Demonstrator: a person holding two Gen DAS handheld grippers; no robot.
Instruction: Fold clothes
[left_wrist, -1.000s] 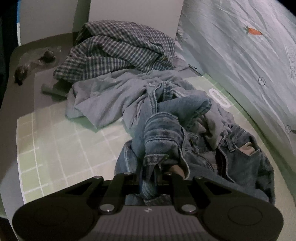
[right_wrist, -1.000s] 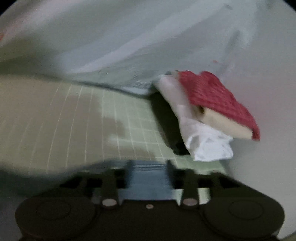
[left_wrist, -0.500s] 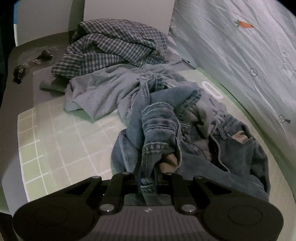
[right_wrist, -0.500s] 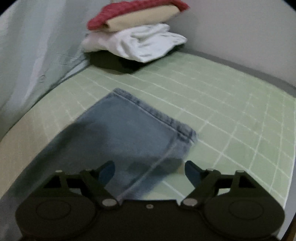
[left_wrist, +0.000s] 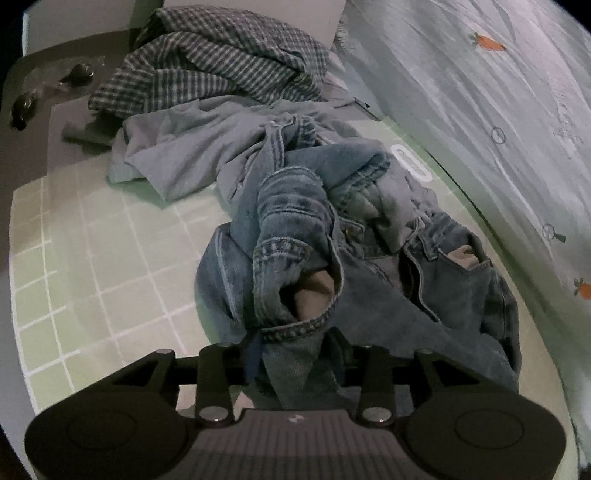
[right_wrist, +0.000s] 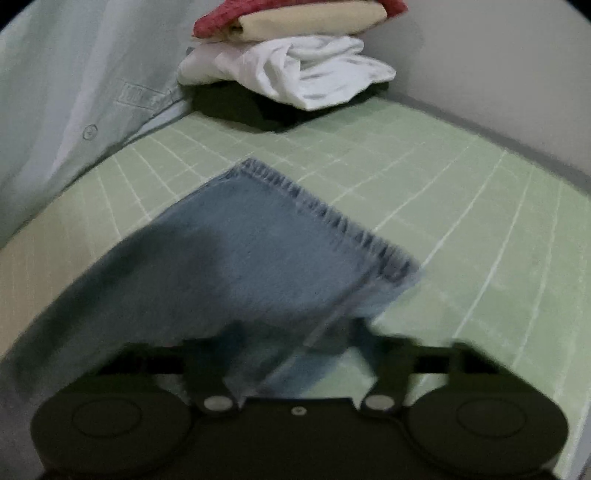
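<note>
**Jeans half spread, one end clamped, the other loose**

The jeans (left_wrist: 369, 266) lie bunched on the green grid mat (left_wrist: 92, 258), waist end crumpled in the left view. One leg (right_wrist: 280, 254) runs out flat across the mat toward the right gripper. The left gripper (left_wrist: 295, 354) is closed on a fold of denim at the waist. The right gripper (right_wrist: 295, 369) stands with its fingers spread wide over the leg, just short of the hem, holding nothing; that view is blurred.

What could go wrong, as I judge it:
- The left gripper's bite takes in a rolled, layered wad, not a clean edge. A pull from there could drag the whole heap sideways instead of flattening it.
- The jeans touch the grey-blue shirt (left_wrist: 192, 155) behind them. A lift could snag and carry it along.
- With the right gripper loose, the leg is free to slide or twist if the waist end is tugged.
- A sweep toward the far corner could knock the folded stack (right_wrist: 291, 62).

Count:
- Jeans: one.
- Loose garments behind them: two that I can tell, the grey-blue shirt and a checked shirt (left_wrist: 221, 62).
- Folded stack: at least four layers, red, cream, white and a dark one at the bottom.
- Small dark items (left_wrist: 26, 107) on the grey bench edge: two, too dim to identify.
</note>
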